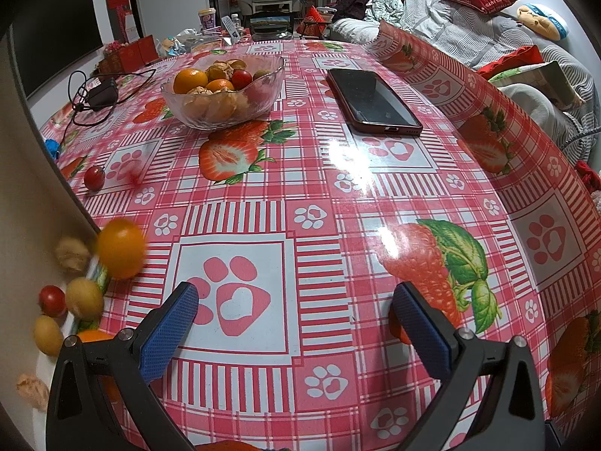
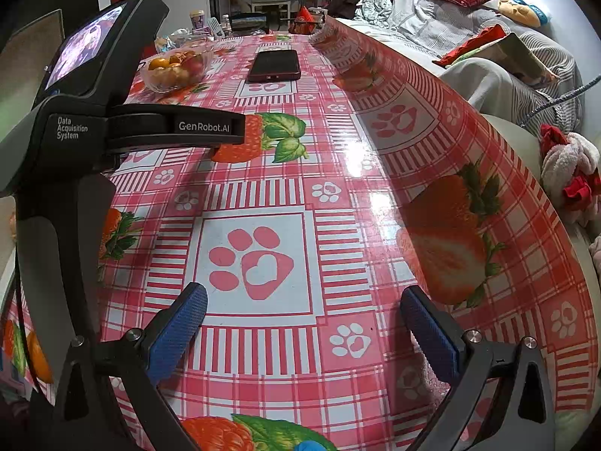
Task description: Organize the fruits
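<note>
Home living room: sofa (image 1: 469, 26), television (image 1: 56, 34)

Round orange fruit (image 1: 121, 248) at the desk's left edge motion-blurred, second orange fruit (image 1: 92, 336) mostly hidden behind the left gripper's black arm, pale peach-coloured object (image 1: 32, 390) near the left border too indistinct to identify, black left gripper body (image 2: 75, 120) blocking the desk's left side in the right wrist view.

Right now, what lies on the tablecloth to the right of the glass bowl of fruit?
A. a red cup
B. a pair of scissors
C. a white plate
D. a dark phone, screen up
D: in the left wrist view a dark phone lies flat, screen up, on the tablecloth, right of the glass bowl.
</note>
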